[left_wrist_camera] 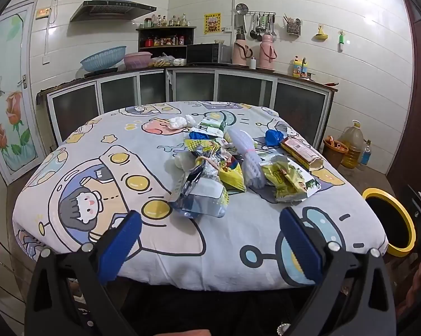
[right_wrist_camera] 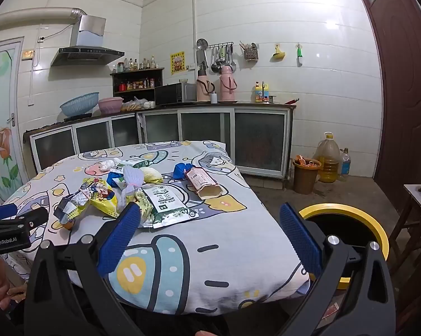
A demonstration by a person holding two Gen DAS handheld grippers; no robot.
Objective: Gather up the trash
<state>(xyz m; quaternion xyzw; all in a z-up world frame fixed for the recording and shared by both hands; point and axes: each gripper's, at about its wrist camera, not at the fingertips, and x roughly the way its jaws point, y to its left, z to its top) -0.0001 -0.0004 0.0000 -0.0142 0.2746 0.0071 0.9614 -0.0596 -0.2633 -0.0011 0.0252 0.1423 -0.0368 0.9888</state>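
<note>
A pile of trash lies mid-table: a silver-blue wrapper (left_wrist_camera: pixel 202 196), yellow snack bags (left_wrist_camera: pixel 287 180), a white foam net (left_wrist_camera: pixel 248 154), a brown paper packet (left_wrist_camera: pixel 301 151), a blue crumpled ball (left_wrist_camera: pixel 272 137) and white tissue (left_wrist_camera: pixel 178 123). In the right wrist view I see the green-white wrapper (right_wrist_camera: pixel 168 204), the yellow bag (right_wrist_camera: pixel 102 197) and the brown packet (right_wrist_camera: pixel 203 182). A black bin with a yellow rim (left_wrist_camera: pixel 389 221) (right_wrist_camera: pixel 347 210) stands on the floor right of the table. My left gripper (left_wrist_camera: pixel 210 226) is open and empty near the table's front edge. My right gripper (right_wrist_camera: pixel 210 224) is open and empty over the front right corner.
The table wears a cartoon cloth (left_wrist_camera: pixel 104 173). A kitchen counter (left_wrist_camera: pixel 238 70) runs behind it. A brown basket (right_wrist_camera: pixel 305 175) and oil jug (right_wrist_camera: pixel 328 158) stand on the floor at the right. A small wooden stand (right_wrist_camera: pixel 417 204) and a dark door (right_wrist_camera: pixel 400 84) are at far right.
</note>
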